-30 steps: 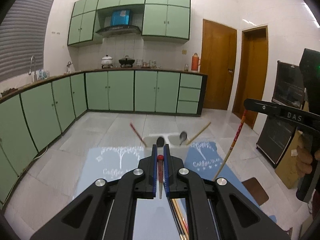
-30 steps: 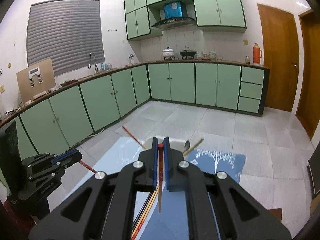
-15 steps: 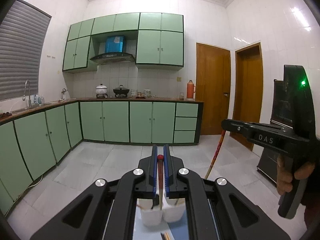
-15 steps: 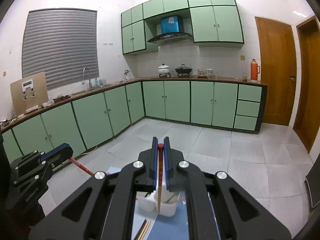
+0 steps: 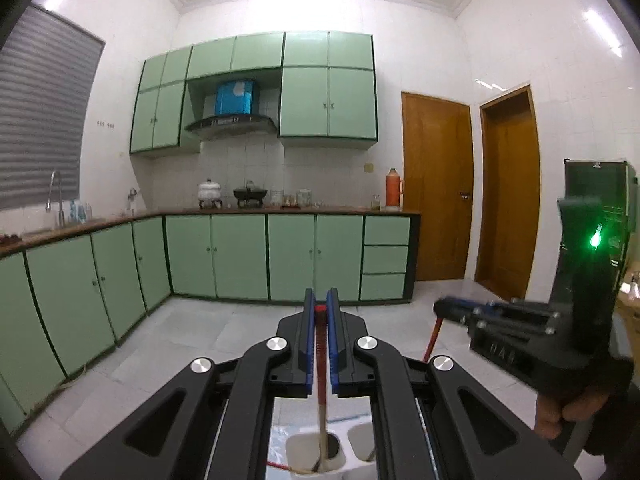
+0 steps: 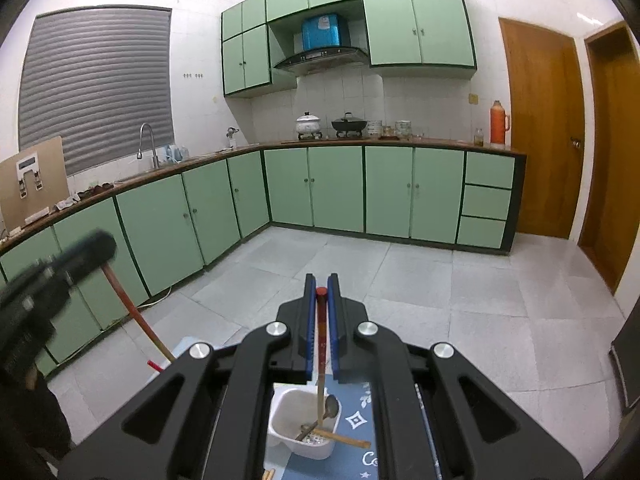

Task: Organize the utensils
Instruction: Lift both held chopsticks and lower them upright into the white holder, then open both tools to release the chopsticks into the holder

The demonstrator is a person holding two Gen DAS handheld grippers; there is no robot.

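My left gripper [image 5: 320, 300] is shut on a red-topped chopstick [image 5: 321, 364] that hangs down, its lower end inside a compartment of the white utensil holder [image 5: 298, 446]. My right gripper [image 6: 321, 284] is shut on another red-topped chopstick [image 6: 321, 344], whose lower end reaches into the white holder [image 6: 280, 420] beside two spoons [image 6: 331, 406] and a lying wooden stick [image 6: 344, 438]. Each gripper also shows in the other's view: the right gripper [image 5: 442, 307] with its chopstick [image 5: 433, 338], and the blurred left gripper [image 6: 98, 246] with its chopstick [image 6: 136, 318].
The holder stands on a blue patterned mat [image 6: 360, 420] over a white tiled floor [image 6: 440, 280]. More chopsticks [image 6: 267, 474] lie at the mat's near edge. Green cabinets [image 6: 160, 232] run along the left and back walls, wooden doors [image 5: 436, 188] at the right. A hand [image 5: 560, 416] holds the right gripper.
Both grippers have moved forward with their chopsticks and now stand over the holder, which has slid from ahead of the fingers to beneath them. The chopsticks' lower ends now sit in the compartments.
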